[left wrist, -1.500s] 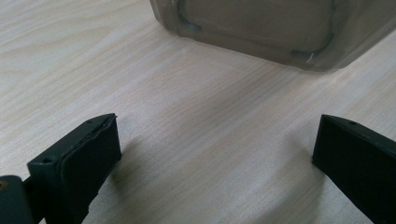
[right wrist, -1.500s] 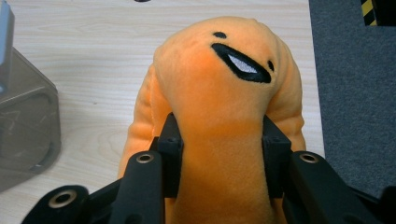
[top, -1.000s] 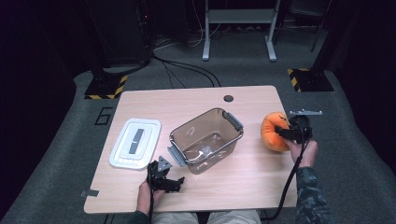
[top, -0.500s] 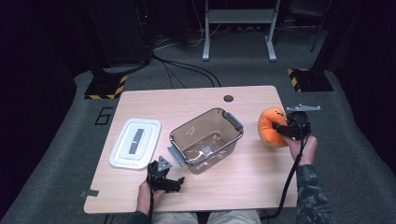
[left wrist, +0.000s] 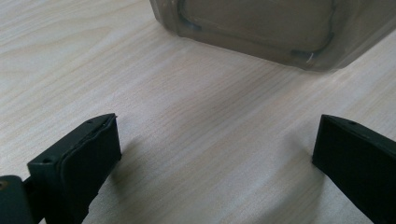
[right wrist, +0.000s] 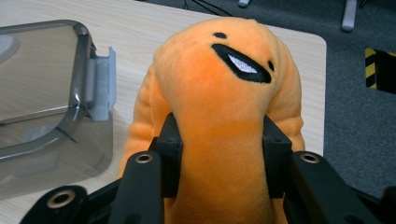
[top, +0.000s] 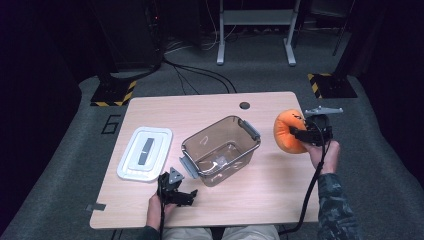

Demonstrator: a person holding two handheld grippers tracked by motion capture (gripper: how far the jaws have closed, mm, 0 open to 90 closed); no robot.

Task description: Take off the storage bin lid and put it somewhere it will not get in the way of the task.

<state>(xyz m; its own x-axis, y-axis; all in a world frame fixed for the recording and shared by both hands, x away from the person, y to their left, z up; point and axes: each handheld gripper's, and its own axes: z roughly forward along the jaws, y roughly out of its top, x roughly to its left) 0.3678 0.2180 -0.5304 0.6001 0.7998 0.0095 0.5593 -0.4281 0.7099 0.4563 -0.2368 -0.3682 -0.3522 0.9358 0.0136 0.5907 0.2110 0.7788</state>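
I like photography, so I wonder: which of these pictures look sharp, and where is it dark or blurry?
High view: the table is well lit, the room around it is dark. Left gripper view: wood grain is crisp, with soft shadows by the jaws. Right gripper view: the orange plush toy is sharp, the clear container slightly soft.

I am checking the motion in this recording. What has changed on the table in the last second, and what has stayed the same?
The right gripper, shut on the orange plush toy, has carried it a little to the left, toward the clear container. Nothing was let go. The left gripper stayed open near the front edge of the table, and the container and the white lid did not move.
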